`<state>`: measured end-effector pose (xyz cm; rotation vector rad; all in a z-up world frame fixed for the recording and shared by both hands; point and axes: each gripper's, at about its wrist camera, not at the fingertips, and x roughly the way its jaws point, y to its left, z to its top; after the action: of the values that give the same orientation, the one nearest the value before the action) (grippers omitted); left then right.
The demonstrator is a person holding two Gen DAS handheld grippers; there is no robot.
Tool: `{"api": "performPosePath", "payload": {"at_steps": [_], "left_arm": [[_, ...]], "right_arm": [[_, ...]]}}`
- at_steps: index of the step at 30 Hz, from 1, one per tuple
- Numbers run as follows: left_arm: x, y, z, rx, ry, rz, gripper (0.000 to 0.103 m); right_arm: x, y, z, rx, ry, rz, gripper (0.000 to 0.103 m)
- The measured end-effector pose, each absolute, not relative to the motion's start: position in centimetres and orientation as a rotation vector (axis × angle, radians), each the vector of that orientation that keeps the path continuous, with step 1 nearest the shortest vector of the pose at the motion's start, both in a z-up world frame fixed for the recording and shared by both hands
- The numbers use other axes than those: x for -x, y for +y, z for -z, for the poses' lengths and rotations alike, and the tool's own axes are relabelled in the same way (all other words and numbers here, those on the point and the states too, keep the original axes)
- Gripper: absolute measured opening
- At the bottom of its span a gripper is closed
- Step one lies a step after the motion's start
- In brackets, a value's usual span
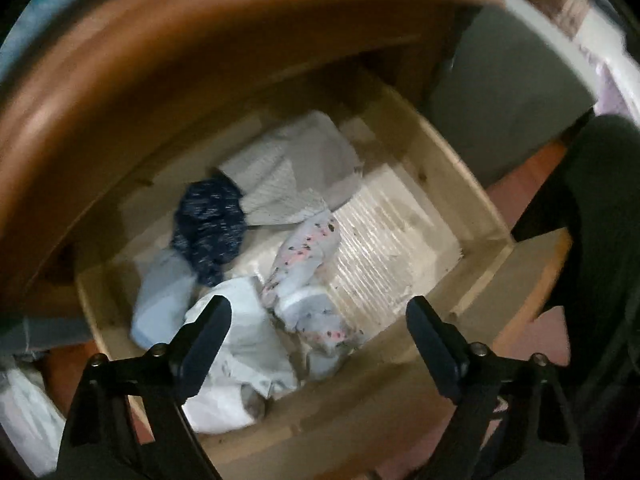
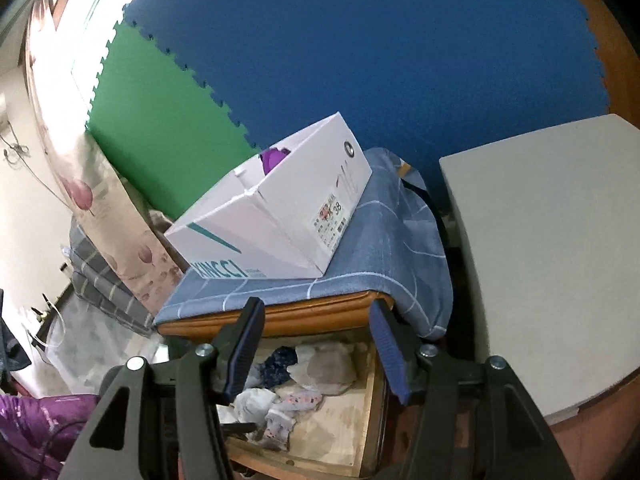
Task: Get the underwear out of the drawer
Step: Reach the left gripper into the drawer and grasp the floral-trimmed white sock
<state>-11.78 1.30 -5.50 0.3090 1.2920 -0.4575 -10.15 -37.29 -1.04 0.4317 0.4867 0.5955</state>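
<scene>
The pale wooden drawer (image 1: 448, 168) stands pulled out below the brown nightstand top (image 1: 160, 60). Several pieces of underwear lie in it: a white one with pink and dark spots (image 1: 308, 248), a navy speckled one (image 1: 208, 224), a grey one (image 1: 288, 168), a light blue one (image 1: 160, 300) and a white one (image 1: 240, 344). My left gripper (image 1: 318, 308) points down into the drawer, open, above the spotted and white pieces, with nothing between its pads. My right gripper (image 2: 316, 314) is open and empty in front of the nightstand, above the drawer (image 2: 372, 420) with the spotted piece (image 2: 296, 400).
A white shoebox (image 2: 280, 216) sits on a blue checked cloth (image 2: 380, 240) over the nightstand. A grey panel (image 2: 540, 260) stands to the right, a floral curtain (image 2: 92, 200) to the left, blue and green foam mats behind. Dark clothing of a person (image 1: 592, 240) fills the left wrist view's right edge.
</scene>
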Motion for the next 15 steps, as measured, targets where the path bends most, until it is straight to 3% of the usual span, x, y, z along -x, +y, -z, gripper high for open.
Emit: {"api": "performPosePath", "payload": {"at_steps": [10,12,13,15], "left_arm": [[9.3,-1.4,11.6,-0.473,1.468,0.471,0.084],[8.9,-1.6,12.6,-0.499,1.504,0.481,0.078],[8.8,-1.6,13.0,-0.495,1.521,0.490,0.069],[8.4,-1.5,13.7,-0.516,1.538,0.476,0.068]], "right_arm": [[10.2,-42.6,2.5,-0.681,0.460,-0.647,0.056],[10.0,-42.7,2.7,-0.693,0.470,-0.642,0.056],[9.9,-42.7,2.8,-0.699,0.476,-0.644,0.056],[9.7,-42.5,2.9,-0.702,0.483,-0.652,0.056]]}}
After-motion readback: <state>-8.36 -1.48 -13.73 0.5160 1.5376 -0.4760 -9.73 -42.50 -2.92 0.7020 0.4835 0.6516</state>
